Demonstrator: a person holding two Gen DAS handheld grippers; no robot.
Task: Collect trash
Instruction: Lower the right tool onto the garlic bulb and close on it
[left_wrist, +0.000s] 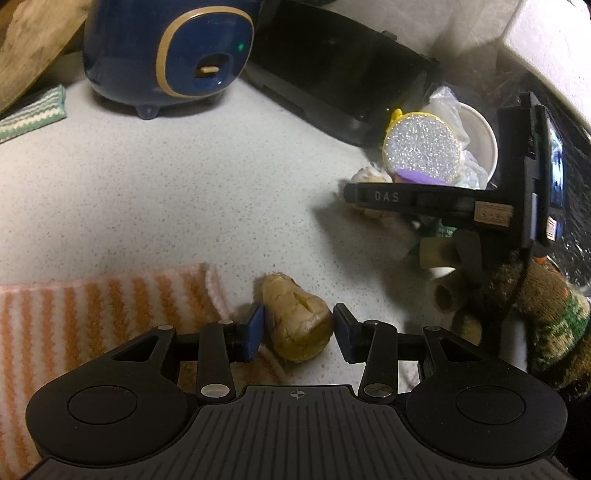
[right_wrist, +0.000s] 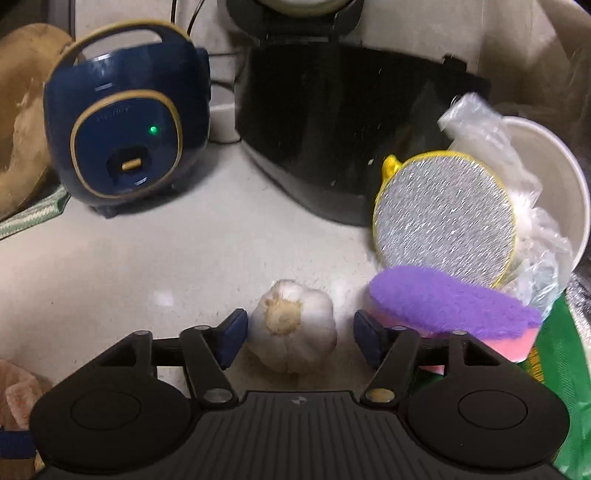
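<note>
My left gripper (left_wrist: 298, 328) is open around a piece of ginger (left_wrist: 295, 319) lying on the speckled counter (left_wrist: 166, 192); the left pad is close to it, the right pad a little apart. My right gripper (right_wrist: 299, 338) is open around a garlic bulb (right_wrist: 293, 326) on the counter, with gaps on both sides. The right gripper's body (left_wrist: 443, 203) shows in the left wrist view at right. A white bowl (right_wrist: 554, 177) at right holds crumpled plastic (right_wrist: 480, 125), a glittery round scrubber (right_wrist: 445, 218) and a purple-pink sponge (right_wrist: 450, 306).
A blue rice cooker (right_wrist: 125, 147) and a black appliance (right_wrist: 332, 122) stand at the back. An orange-striped cloth (left_wrist: 92, 306) lies at front left, a green-striped cloth (left_wrist: 33, 110) at far left. A green packet (right_wrist: 557, 354) lies at right.
</note>
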